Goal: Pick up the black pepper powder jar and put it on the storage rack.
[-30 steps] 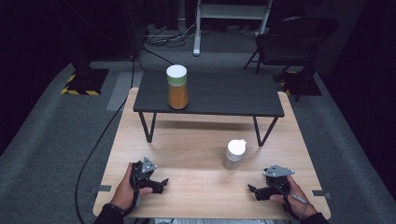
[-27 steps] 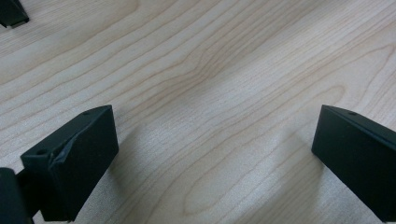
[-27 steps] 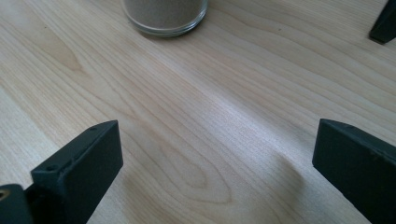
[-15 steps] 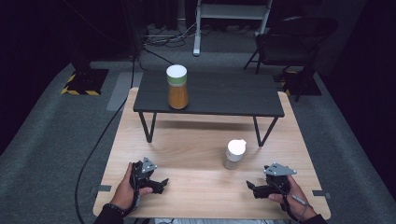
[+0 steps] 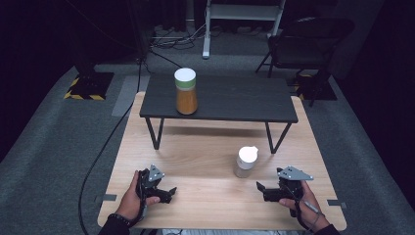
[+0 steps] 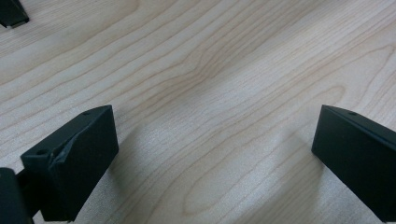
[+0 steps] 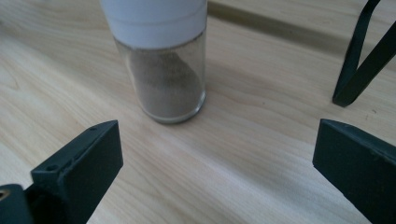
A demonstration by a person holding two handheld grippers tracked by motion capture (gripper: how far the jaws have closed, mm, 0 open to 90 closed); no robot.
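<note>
A small glass shaker (image 5: 245, 162) with a white cap and grey-brown powder stands on the wooden table (image 5: 205, 147), right of centre. My right gripper (image 5: 260, 188) rests on the table just right of and nearer than the shaker, held by a hand. In the right gripper view the shaker (image 7: 164, 70) stands upright ahead of the right gripper (image 7: 217, 158), whose jaws are wide apart and hold nothing. My left gripper (image 5: 170, 192) lies at the front left, also in a hand. The left gripper (image 6: 215, 154) is open over bare wood.
A low black stand (image 5: 220, 98) sits across the far half of the table. On its left part stands a jar (image 5: 186, 92) of orange contents with a white lid. One black leg (image 7: 362, 56) of the stand is just right of the shaker. A chair (image 5: 308, 44) stands beyond.
My right gripper has edged slightly left toward the shaker. The left gripper and both containers have stayed put.
</note>
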